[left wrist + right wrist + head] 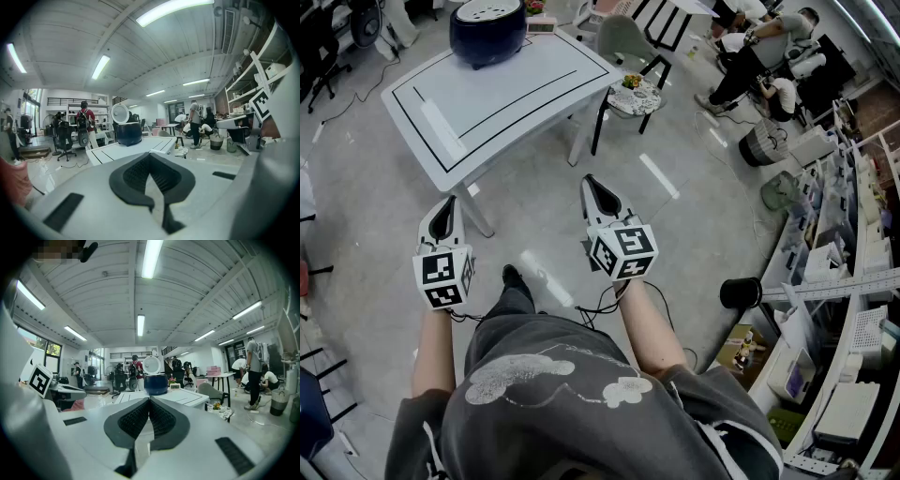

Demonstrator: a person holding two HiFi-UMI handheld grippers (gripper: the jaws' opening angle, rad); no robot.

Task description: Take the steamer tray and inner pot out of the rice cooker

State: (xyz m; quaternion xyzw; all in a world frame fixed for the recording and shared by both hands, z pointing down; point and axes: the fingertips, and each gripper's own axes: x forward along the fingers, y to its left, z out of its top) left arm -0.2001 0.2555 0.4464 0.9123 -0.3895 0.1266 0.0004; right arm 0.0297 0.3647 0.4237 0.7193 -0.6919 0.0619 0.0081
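1. Nearest: your left gripper [442, 217], jaws pressed together, nothing between them.
2. Beside it: your right gripper [600, 195], likewise closed and empty.
3. Well ahead: white table [516, 103].
4. At its far end: dark blue rice cooker [487, 33], lid [151, 365] raised. Steamer tray and inner pot presumably inside, not made out from here. Expect the tray light and stiff; pinch its rim. The pot is likely heavier and smooth-walled; grip its lip squarely.
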